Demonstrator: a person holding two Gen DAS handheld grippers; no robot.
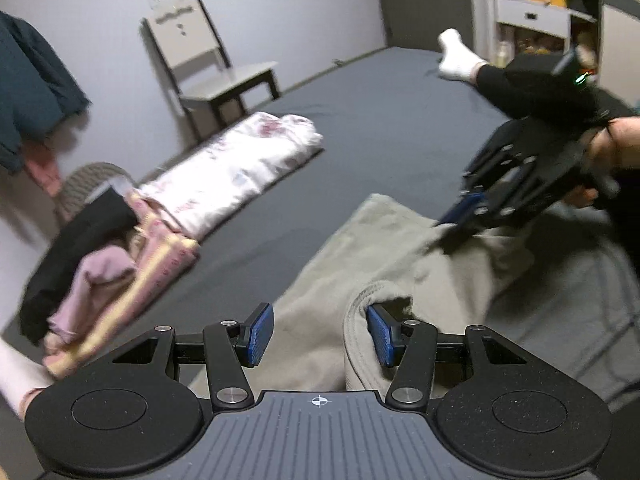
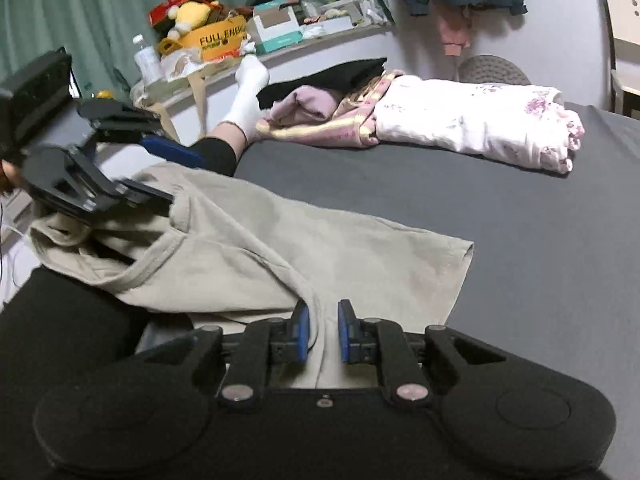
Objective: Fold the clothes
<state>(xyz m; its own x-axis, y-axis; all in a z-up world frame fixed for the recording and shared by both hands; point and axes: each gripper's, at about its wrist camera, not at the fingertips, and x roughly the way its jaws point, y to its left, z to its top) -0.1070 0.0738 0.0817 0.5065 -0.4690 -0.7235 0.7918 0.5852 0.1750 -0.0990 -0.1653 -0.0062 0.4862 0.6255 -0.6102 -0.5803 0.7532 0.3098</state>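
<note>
The beige shirt (image 2: pixel 248 240) lay spread on the bed (image 2: pixel 520 240), near the person's side, so it could be folded flat. The left gripper (image 1: pixel 320 334) was wide open, the collar fold against 1 pad (image 1: pixel 380 336) but not pinched. The right gripper (image 2: pixel 323 330) stood partly open, straddling a ridge of cloth near the shirt's near edge, probably about to clamp. A folded stack (image 2: pixel 320 116) and a floral bundle (image 2: pixel 480 124) sat along the far edge, out of the way.
</note>
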